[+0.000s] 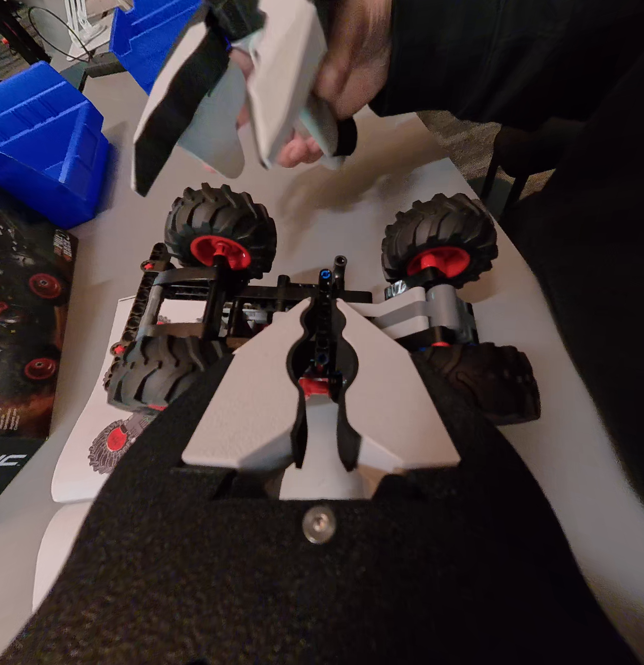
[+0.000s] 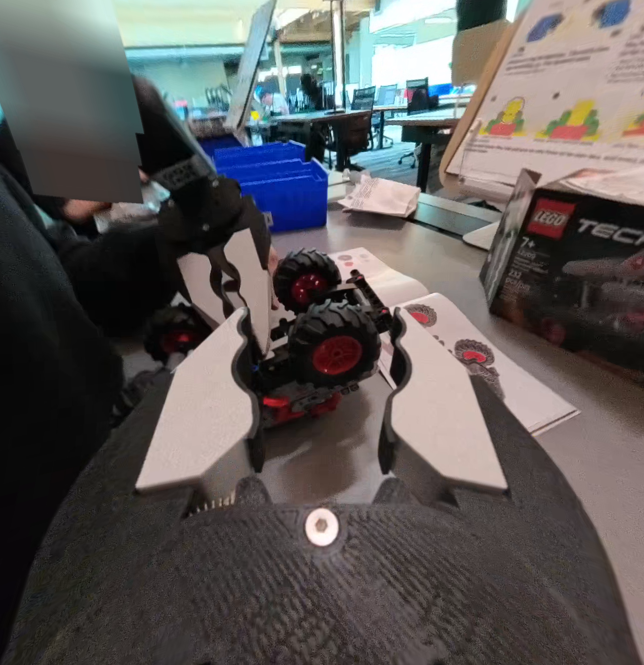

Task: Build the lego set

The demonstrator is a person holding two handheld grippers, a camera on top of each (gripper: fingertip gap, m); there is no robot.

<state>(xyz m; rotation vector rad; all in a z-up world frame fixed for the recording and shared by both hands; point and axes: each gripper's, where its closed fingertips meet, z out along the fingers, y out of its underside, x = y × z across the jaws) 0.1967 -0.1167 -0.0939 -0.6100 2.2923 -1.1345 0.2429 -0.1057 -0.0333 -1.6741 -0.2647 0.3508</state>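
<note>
Black beam [image 1: 322,324] of the truck chassis [image 1: 263,306] is pinched by the left gripper [image 1: 322,316]; chassis lies on its side on the table [image 1: 349,223], long axis left-right. Right view: right gripper [image 2: 320,360] spread, empty, facing the wheels [image 2: 335,349]. Judged step: bracing; next, a careful aligned grasp.

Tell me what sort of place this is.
Probably an open-plan office or lab with a demo table: rows of desks and office chairs fill the background, blue bins sit on the table, and an instruction board stands beside the set's box.
</note>
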